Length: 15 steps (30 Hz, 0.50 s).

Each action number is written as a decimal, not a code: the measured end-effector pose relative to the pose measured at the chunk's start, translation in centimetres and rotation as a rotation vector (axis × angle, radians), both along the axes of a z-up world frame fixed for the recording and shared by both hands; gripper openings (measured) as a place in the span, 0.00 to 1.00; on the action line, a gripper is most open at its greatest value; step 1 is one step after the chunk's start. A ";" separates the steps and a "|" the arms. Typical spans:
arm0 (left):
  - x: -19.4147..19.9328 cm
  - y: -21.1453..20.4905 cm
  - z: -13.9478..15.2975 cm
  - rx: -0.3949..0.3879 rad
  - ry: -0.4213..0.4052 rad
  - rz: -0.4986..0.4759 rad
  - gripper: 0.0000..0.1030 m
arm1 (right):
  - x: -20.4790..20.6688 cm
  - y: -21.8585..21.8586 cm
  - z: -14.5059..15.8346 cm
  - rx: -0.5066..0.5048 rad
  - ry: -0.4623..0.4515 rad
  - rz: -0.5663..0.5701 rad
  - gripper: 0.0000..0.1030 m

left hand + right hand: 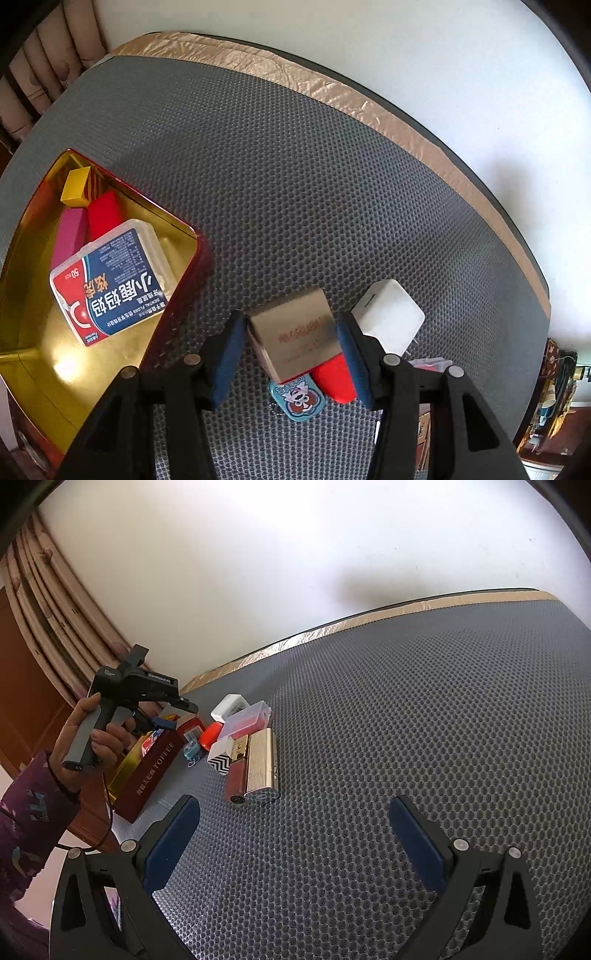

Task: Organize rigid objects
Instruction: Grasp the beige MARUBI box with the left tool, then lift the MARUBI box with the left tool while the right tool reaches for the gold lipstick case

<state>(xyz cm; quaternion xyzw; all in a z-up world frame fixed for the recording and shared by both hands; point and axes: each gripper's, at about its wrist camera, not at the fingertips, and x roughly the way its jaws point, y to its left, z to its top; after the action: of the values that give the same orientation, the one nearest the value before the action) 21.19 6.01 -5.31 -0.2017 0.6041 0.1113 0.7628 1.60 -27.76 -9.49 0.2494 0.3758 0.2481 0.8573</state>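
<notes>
Already the tin (22,354) at left holds four things: a yellow block (75,186), a pink block (70,236), a red block (105,212) and a floss box (110,284). Beside it, the left gripper (291,354) straddles a tan box (295,332), jaws apart, pads seemingly not pressing. About nine pieces seem still loose on the mat (295,184), among them a white charger (389,317), so sorting looks under halfway. Rightmost, the right gripper (291,845) hangs released, holding nothing.
</notes>
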 end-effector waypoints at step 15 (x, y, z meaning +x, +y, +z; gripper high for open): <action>-0.3 -0.7 -2.3 0.053 0.010 -0.090 0.47 | 0.6 0.0 -0.4 -0.008 0.018 -0.012 1.00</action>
<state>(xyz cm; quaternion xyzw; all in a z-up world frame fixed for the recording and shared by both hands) 20.87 5.31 -7.59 -0.1537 0.6132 0.0938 0.7691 2.23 -27.80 -9.91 0.2507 0.3829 0.2391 0.8564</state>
